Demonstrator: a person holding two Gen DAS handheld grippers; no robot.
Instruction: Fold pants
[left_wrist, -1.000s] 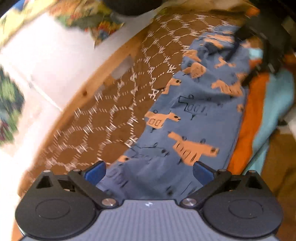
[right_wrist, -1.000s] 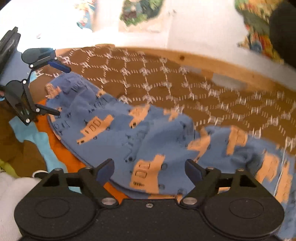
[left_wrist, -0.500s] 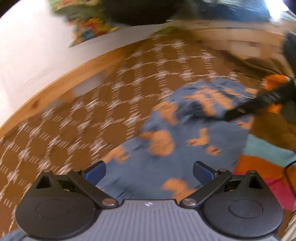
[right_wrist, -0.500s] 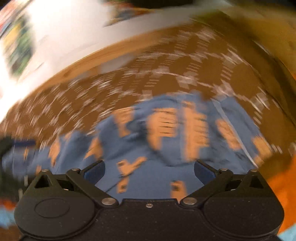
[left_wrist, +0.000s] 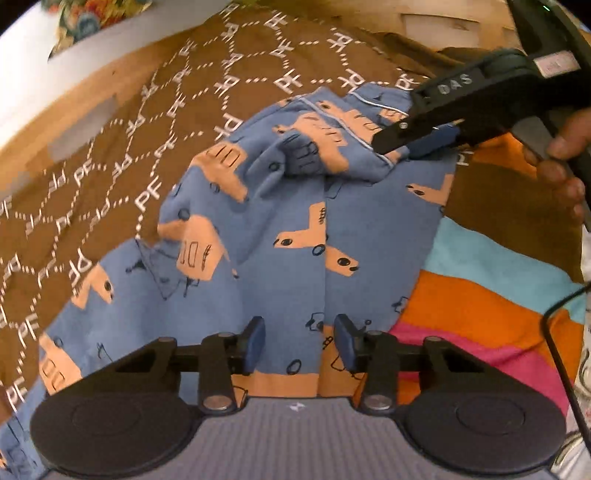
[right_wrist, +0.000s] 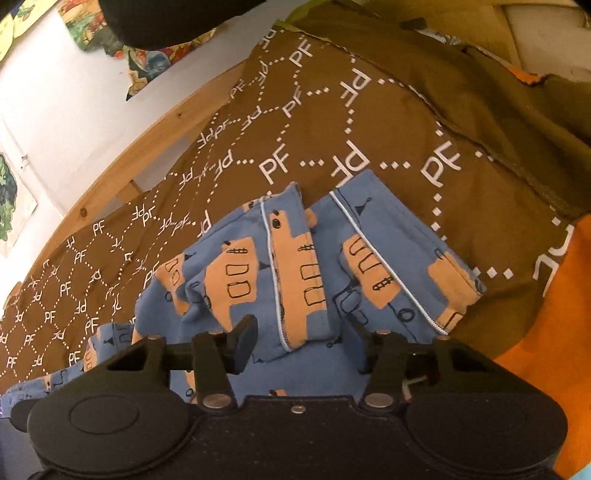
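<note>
On bed cover (left_wrist: 155, 122): pants (left_wrist: 280, 236) soft, limp, light, bunch easily. Left tongs (left_wrist: 299, 341) half-spread over hem; right tongs (right_wrist: 301, 341) half-spread at waistband. Best hold: hem, waistband edges.

A home bedroom — a bed is seen with a wooden frame (right_wrist: 155, 129) and a brown "PF"-printed bedspread (right_wrist: 332, 122), clothing is heaped on it, and colourful pictures (right_wrist: 11, 199) are pinned to the white wall (right_wrist: 66, 92).

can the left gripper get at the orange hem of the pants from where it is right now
Probably yes. The left gripper has its fingers part open right above the orange hem of the pants, and nothing lies between them.
</note>
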